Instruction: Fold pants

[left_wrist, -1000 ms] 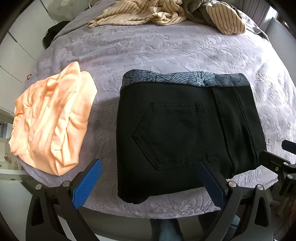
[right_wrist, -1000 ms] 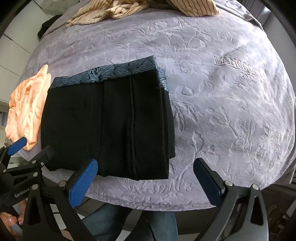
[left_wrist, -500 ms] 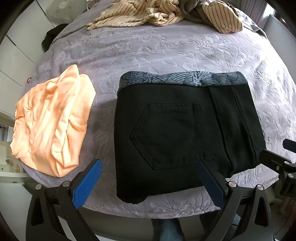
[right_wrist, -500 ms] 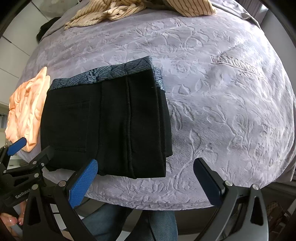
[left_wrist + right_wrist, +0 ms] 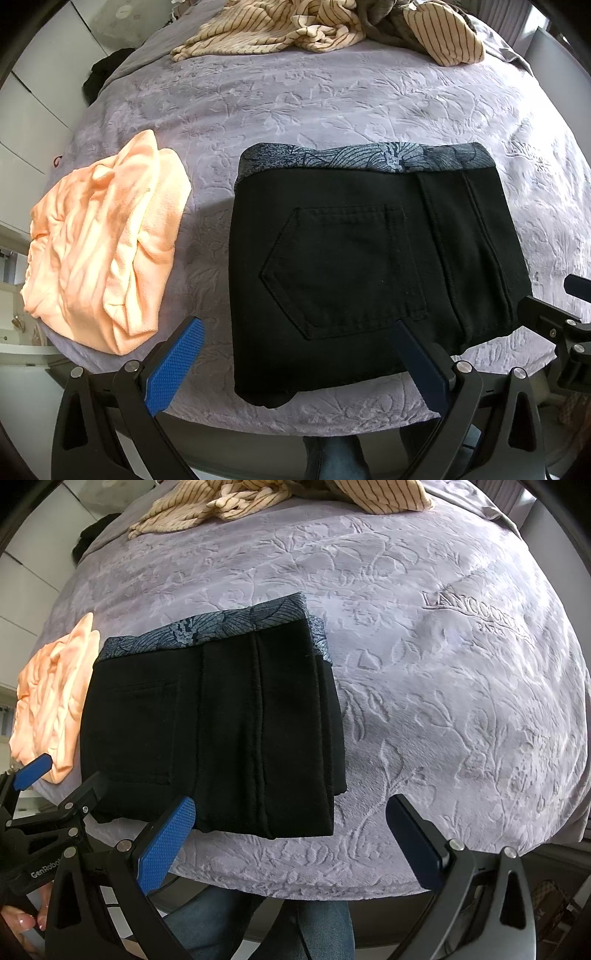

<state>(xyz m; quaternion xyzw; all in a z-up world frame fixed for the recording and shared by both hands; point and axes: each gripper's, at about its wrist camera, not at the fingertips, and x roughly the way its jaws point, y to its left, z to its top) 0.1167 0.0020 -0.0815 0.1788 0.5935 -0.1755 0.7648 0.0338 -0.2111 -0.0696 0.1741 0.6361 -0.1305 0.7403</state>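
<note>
Black pants (image 5: 362, 266) lie folded into a compact rectangle near the front edge of the bed, back pocket up, with a grey patterned band along the far side. The right wrist view shows the same pants (image 5: 221, 731) at left. My left gripper (image 5: 295, 365) hangs open just before the pants' near edge, holding nothing. My right gripper (image 5: 291, 838) is open too, off the pants' near right corner, empty. Each gripper shows at the edge of the other's view.
A lilac embossed bedspread (image 5: 332, 99) covers the bed. A folded orange garment (image 5: 103, 251) lies left of the pants. Striped beige clothes (image 5: 325, 29) are piled at the far side. A person's jeans-clad legs (image 5: 258, 923) stand below the bed edge.
Both grippers have drawn back slightly toward the bed's front edge, so the pants sit a little farther away. The pants lie unmoved and both grippers stay open.
</note>
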